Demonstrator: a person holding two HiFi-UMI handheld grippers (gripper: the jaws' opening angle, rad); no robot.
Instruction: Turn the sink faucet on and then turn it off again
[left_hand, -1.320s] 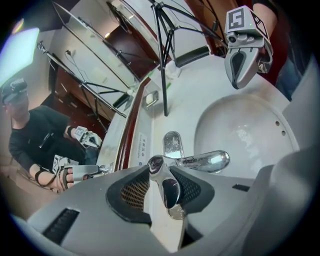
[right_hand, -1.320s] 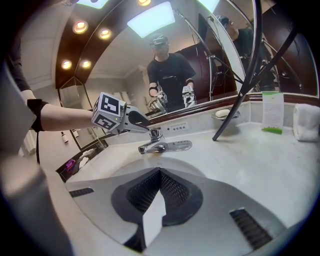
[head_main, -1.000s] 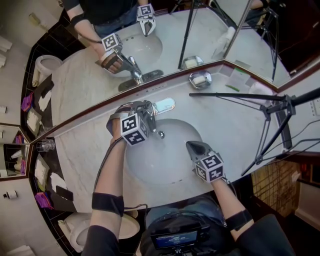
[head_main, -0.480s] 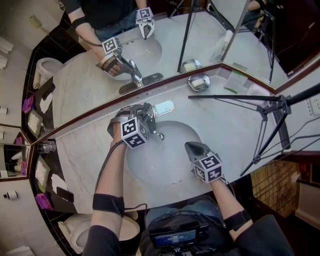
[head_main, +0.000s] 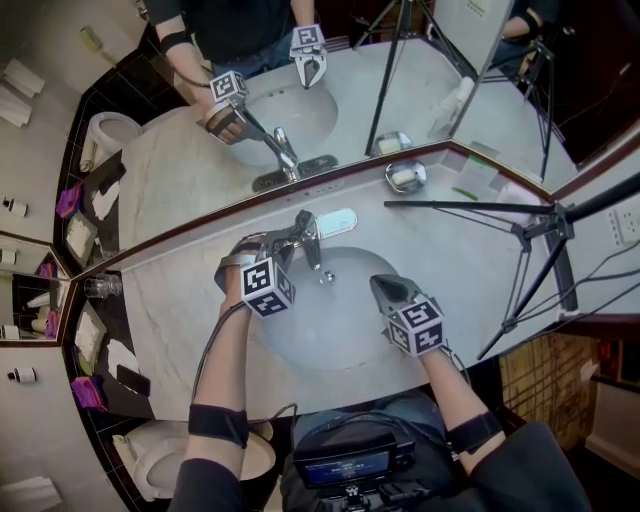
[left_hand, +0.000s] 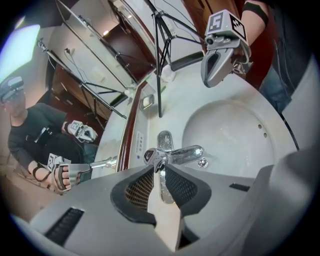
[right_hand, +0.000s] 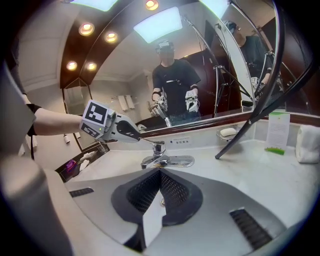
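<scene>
While the left tool (left_hand: 160, 169), jaws just closing, clamps the faucet lever (left_hand: 160, 187) at the far rim of the sink (head_main: 330, 330) | right tool (right_hand: 160, 171) together, empty, near right | step: turn-on looks under way | next: lift lever steadily

left gripper (left_hand: 160, 169) tilted down onto faucet (head_main: 311, 236), jaws just closing, pinching its handle (left_hand: 161, 184) | right gripper (head_main: 379, 287) in front of faucet, 2 jaws together, empty

I have the faucet (head_main: 311, 238) behind the sink basin (head_main: 335, 335), by the mirror (head_main: 200, 150). The soap dish (head_main: 406, 176) sits on the counter (head_main: 180, 310) to its right, the tripod (head_main: 548, 228) farther right, a glass (head_main: 97, 288) far left.
</scene>
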